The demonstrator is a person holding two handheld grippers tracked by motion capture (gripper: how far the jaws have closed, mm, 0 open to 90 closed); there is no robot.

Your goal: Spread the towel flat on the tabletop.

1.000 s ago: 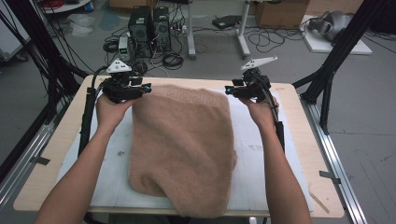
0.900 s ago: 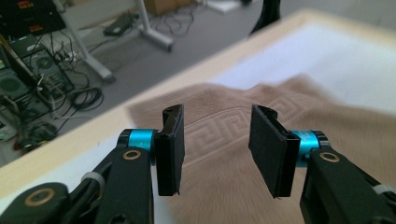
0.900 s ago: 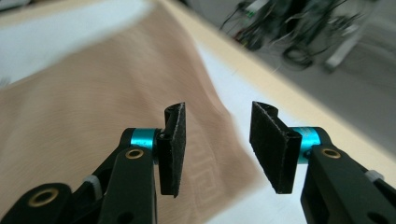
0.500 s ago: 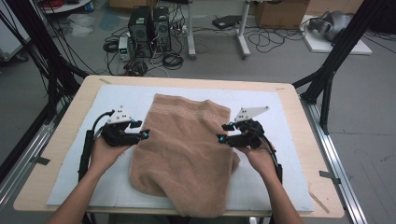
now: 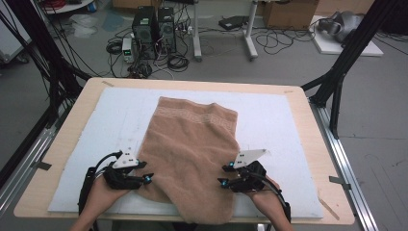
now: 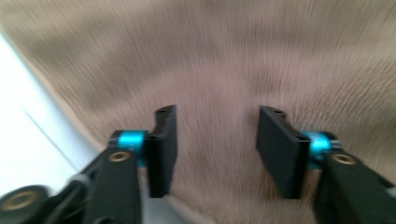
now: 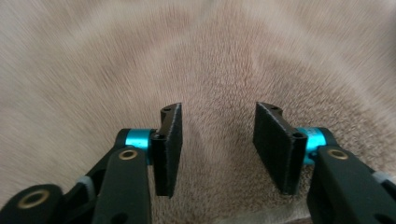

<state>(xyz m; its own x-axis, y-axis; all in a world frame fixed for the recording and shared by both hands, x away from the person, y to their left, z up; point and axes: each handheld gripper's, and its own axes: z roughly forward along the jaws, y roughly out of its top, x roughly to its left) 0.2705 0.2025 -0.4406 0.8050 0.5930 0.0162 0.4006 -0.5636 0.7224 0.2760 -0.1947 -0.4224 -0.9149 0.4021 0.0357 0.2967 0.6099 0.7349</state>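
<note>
A tan towel (image 5: 192, 144) lies spread lengthwise on the white mat (image 5: 120, 110), its near end hanging over the table's front edge. My left gripper (image 5: 146, 171) sits low at the towel's near left edge, pointing inward. My right gripper (image 5: 223, 174) is at the near right edge, facing it. In the left gripper view the left gripper (image 6: 217, 140) shows a wide gap, with towel pile (image 6: 261, 56) beyond and mat (image 6: 28, 121) at the left. The right gripper (image 7: 218, 140) hovers over the towel (image 7: 210, 56). Both pairs of jaws have just been closing a little, with nothing pinched between the pads.
The mat covers a wooden table (image 5: 67, 144) with black frame legs (image 5: 346, 62) at the right. Behind the table, computer towers (image 5: 154, 29) and cables (image 5: 178, 62) lie on the floor. Bare mat lies to either side of the towel.
Both hands have come down and back from the towel's far corners to its near end. The towel's far edge now lies flat on the mat.
</note>
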